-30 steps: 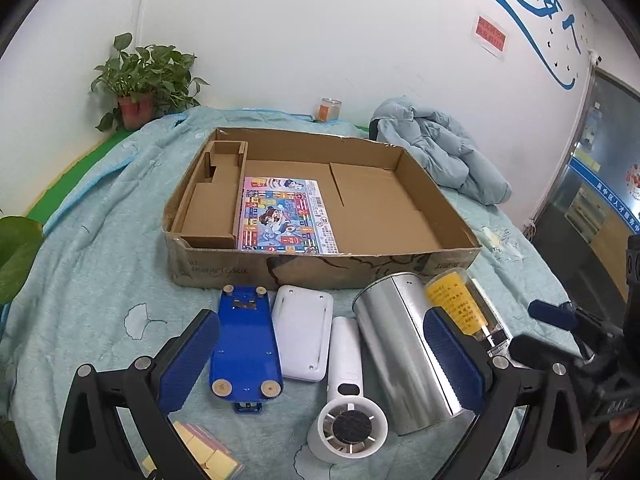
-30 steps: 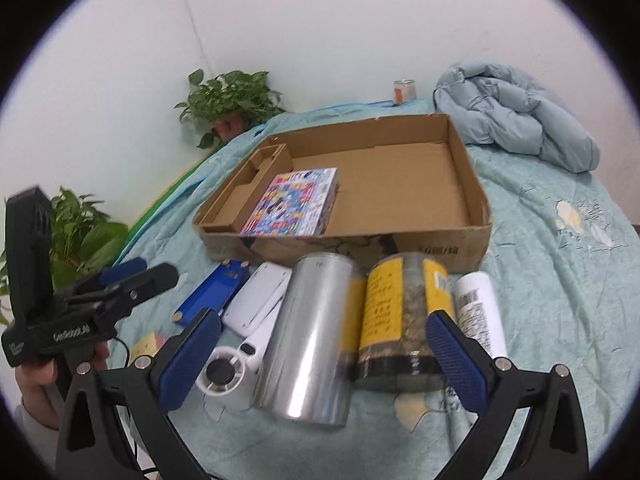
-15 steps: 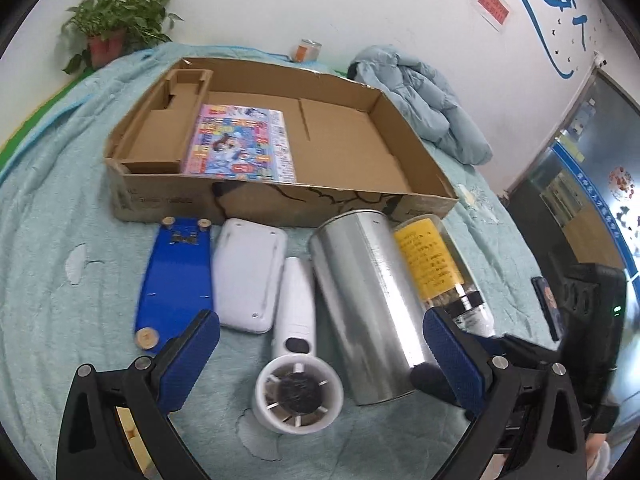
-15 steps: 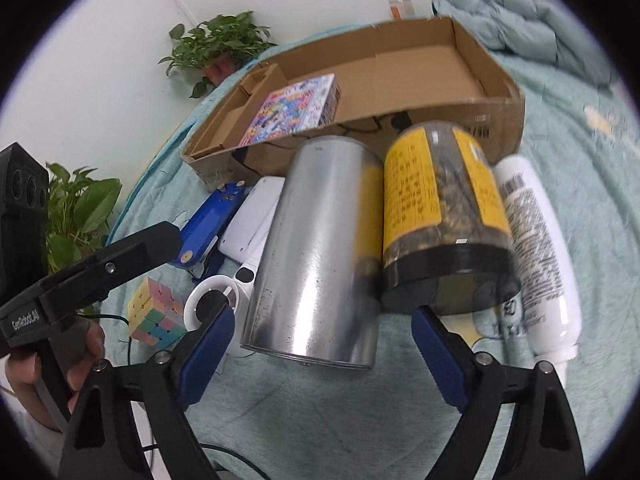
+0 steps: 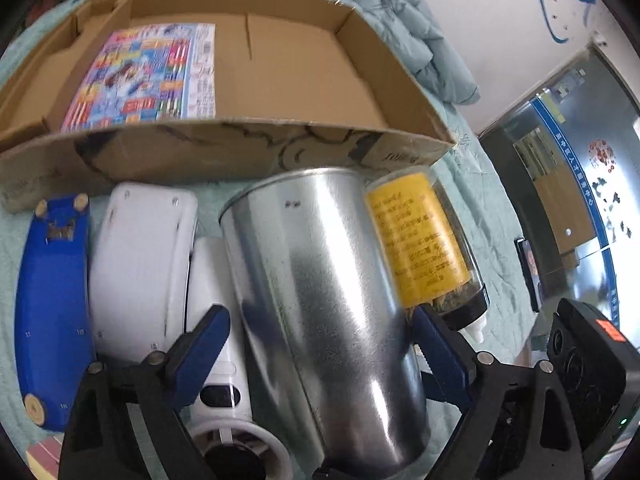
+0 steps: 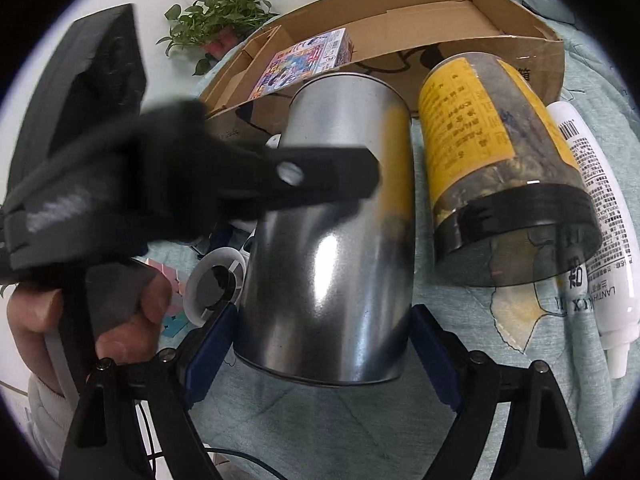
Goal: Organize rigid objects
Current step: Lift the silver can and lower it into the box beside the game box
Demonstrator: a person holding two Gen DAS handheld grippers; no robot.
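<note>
A large silver metal can (image 5: 324,312) lies on its side on the teal bedspread in front of a cardboard box (image 5: 240,148). My left gripper (image 5: 320,344) is open, its blue pads on either side of the can's near end. My right gripper (image 6: 320,340) is open too, straddling the same silver can (image 6: 332,248) at its base. Whether any pads touch the can is unclear. A jar with a yellow label (image 5: 420,240) lies to the can's right, also in the right wrist view (image 6: 500,168). The left gripper's black body (image 6: 120,176) crosses the right wrist view.
Left of the can lie a white handheld fan (image 5: 224,360), a white flat device (image 5: 140,264) and a blue device (image 5: 48,300). A white bottle (image 6: 600,216) lies right of the jar. A colourful flat package (image 5: 148,76) sits in the box. A blue jacket (image 5: 400,28) lies behind.
Both grippers have moved forward and down onto the silver can, which now fills each view. The left gripper now crosses the right wrist view.
</note>
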